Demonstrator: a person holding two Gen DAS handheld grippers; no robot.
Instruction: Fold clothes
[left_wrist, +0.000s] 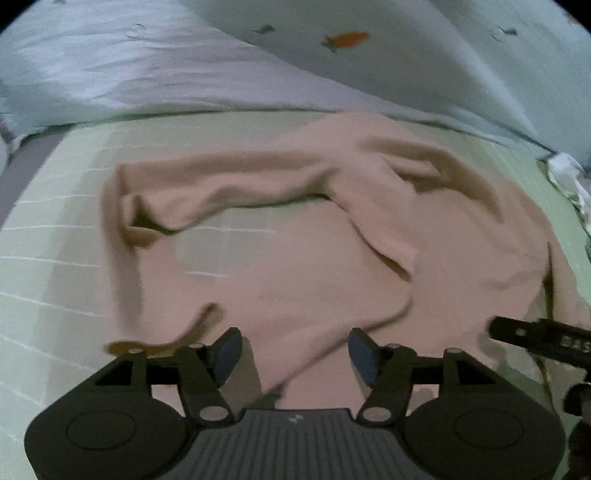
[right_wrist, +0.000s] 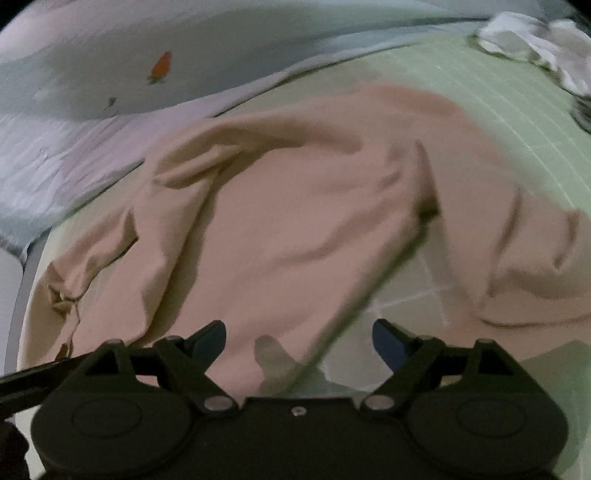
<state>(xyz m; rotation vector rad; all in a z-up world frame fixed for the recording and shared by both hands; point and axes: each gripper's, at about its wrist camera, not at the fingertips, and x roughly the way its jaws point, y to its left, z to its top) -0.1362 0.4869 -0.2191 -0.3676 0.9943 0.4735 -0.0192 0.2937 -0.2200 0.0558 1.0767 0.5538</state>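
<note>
Lying where: the pink garment (left_wrist: 332, 258) is spread out and rumpled on the green checked bed sheet (left_wrist: 55, 240), not folded yet.
Long way: the cloth seems to run from near to far, with one sleeve (left_wrist: 207, 192) stretched out to the left on the far side.
Left gripper: the left gripper (left_wrist: 293, 352) hangs over the near part of the cloth with its fingers wide apart and nothing in them.
Cloth and left fingers: pink cloth fills the gap between the blue pads (left_wrist: 227, 352) and goes on to the far side, so the cloth is right below and ahead.
Right gripper: the right gripper (right_wrist: 299, 341) is also spread wide and holds nothing.
Cloth and right fingers: a slanted edge of the garment (right_wrist: 277, 229) runs through its gap, with cloth under the left finger and bare sheet under the right finger.
Who is nearer: both sit at the near side of the cloth; the left one looks to be more fully over it, and the right one is at its edge.
Side by side: the tip of the right tool shows at the right rim of the left view, so the two are near each other.
Next move guess: each would likely need to dip down and pinch a near edge, then carry it to the far side.
Far things: a pale blue quilt (left_wrist: 424, 74) with a small orange carrot print (left_wrist: 347, 40) is bunched on the far side, and a white cloth (right_wrist: 535, 40) lies at the far right.
</note>
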